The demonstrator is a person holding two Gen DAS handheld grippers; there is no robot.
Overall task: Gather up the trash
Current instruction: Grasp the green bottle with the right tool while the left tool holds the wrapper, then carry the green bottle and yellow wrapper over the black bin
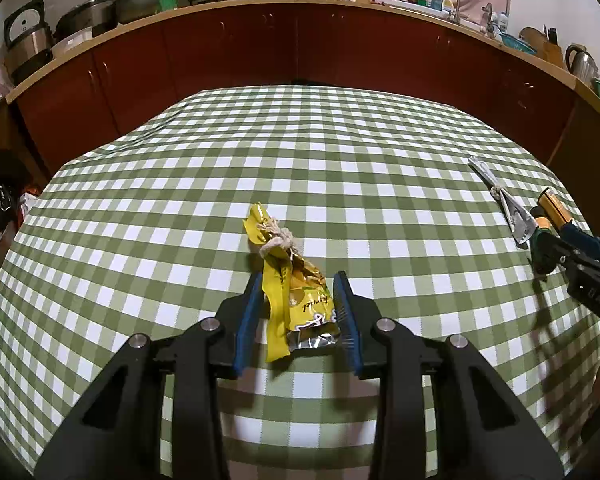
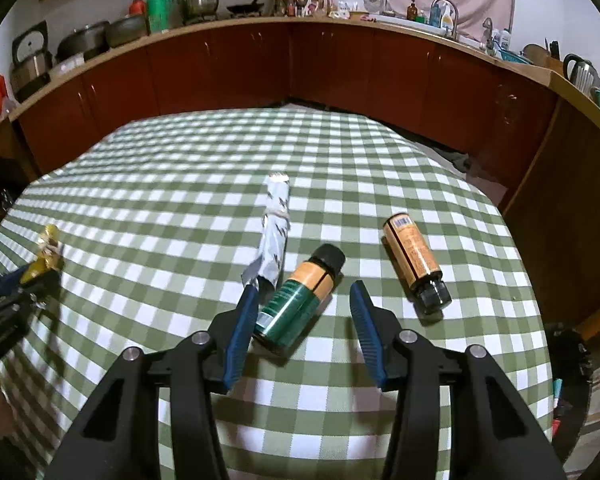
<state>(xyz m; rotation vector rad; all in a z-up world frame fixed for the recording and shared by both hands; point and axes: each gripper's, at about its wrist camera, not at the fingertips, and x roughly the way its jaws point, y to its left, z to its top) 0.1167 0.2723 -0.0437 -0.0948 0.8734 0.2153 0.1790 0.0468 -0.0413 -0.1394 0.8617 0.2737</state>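
Near the middle of the green-and-white checked tablecloth (image 1: 340, 152) lies a crumpled yellow foil snack wrapper tied with a knot of pale cord (image 1: 296, 296) — caught between the blue pads of the left gripper (image 1: 300, 304). Clamped on it, by the look of it: right pad against the foil, left pad against the loose yellow strip. Likely feather-light, crackly and slick, so best pinched across the bunched body or at the cord knot, not the trailing strip.

Over to the right, near edge: a small green-and-orange labelled bottle with a black cap (image 2: 296, 300) lying on its side between the fingers of the right gripper (image 2: 304, 312). Fingers apart — left pad touching or just beside the bottle, right pad well clear, so no grip. Probably rigid, smooth and prone to rolling; safest taken across the labelled barrel, not the cap.

Just left of it, touching or nearly so, a rolled grey-and-white foil wrapper bound with cord (image 2: 276, 228) — soft, light. Further right, apart, a brown bottle with an orange label (image 2: 414, 260), also on its side.
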